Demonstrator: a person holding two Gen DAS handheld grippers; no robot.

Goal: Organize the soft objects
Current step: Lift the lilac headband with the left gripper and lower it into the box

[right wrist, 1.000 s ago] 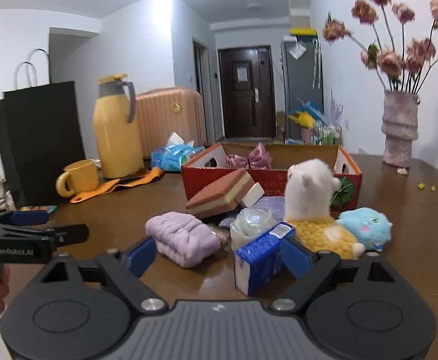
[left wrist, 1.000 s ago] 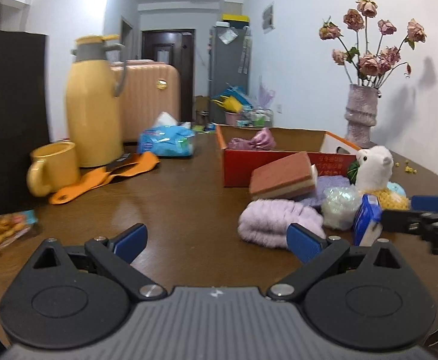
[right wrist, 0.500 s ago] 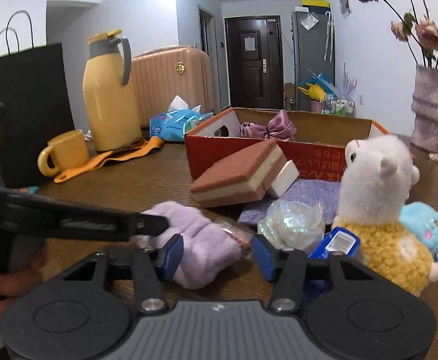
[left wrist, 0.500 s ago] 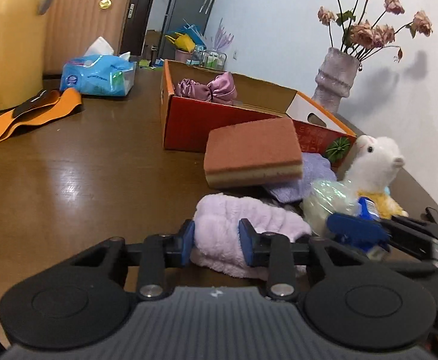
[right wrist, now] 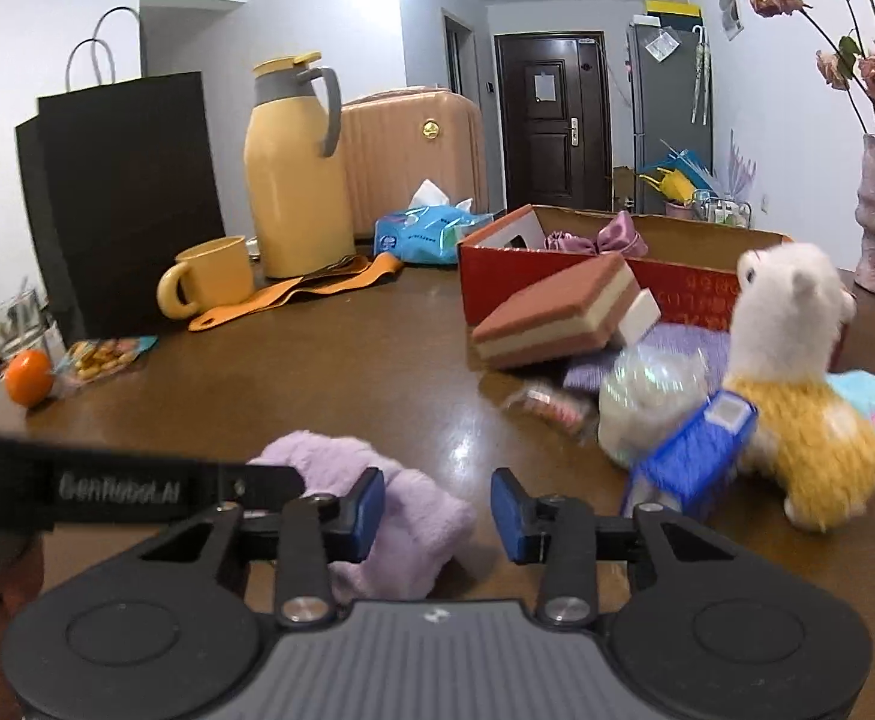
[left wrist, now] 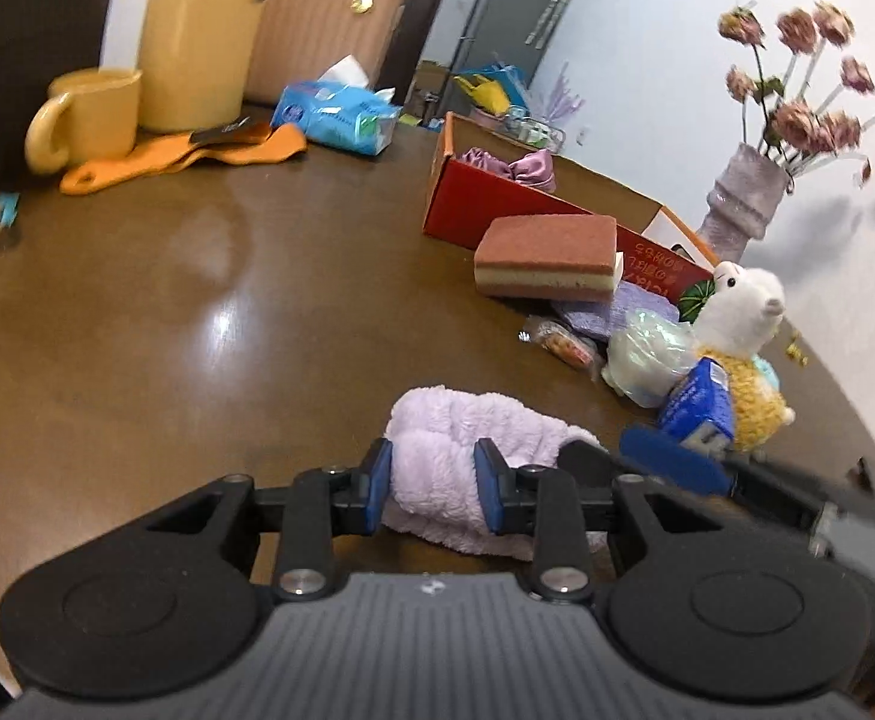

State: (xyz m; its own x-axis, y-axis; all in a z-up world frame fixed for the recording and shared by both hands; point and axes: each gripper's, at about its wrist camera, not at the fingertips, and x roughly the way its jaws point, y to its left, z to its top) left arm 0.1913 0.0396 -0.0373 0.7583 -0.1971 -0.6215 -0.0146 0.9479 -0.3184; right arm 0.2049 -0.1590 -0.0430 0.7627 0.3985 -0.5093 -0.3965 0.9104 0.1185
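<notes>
Inside red box (right wrist: 557,276): purple satin bow (right wrist: 602,237).

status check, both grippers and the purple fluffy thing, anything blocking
Left gripper clamped on lilac plush cloth. Right gripper jaws just closing, one pad at the cloth's edge, not gripping. Red box fronted by sponge and alpaca toy.

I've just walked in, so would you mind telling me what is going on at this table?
A person with a gripper in each hand is sorting soft things on a brown table. The left gripper has closed on a fluffy lilac cloth. The right gripper has just been closing beside it; only its left pad touches the cloth. A sponge, an alpaca plush and other items wait by the red box.
</notes>
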